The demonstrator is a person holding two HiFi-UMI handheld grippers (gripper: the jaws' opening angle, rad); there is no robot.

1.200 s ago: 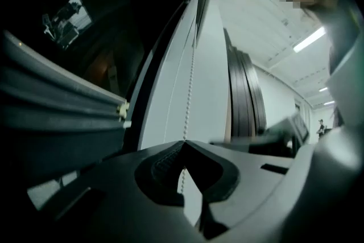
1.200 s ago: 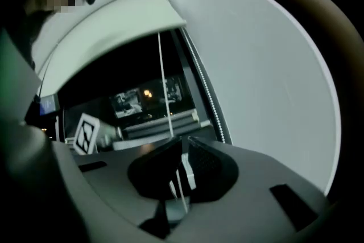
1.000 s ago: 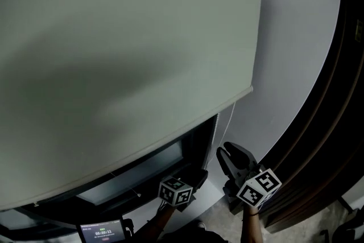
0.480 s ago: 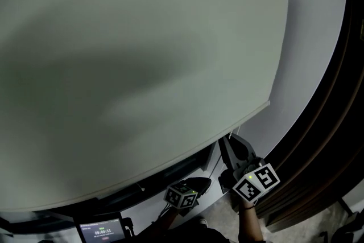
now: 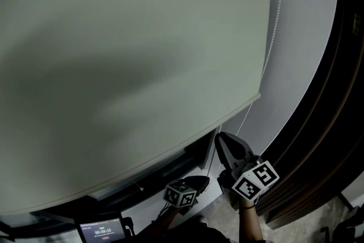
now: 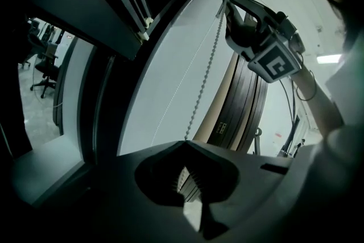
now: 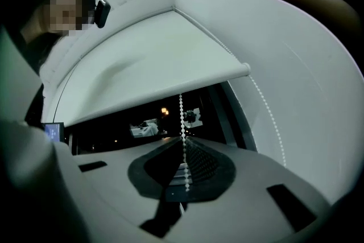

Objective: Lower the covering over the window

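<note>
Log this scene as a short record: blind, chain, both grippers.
blind: covers most of the window; a dark strip shows below it
chain: hangs by the blind's right edge and runs through both grippers
left gripper: shut on chain, at the lower hold
right gripper: jaws have just been closing, with the chain between them and gripped; above the left gripper
task: not finished
</note>
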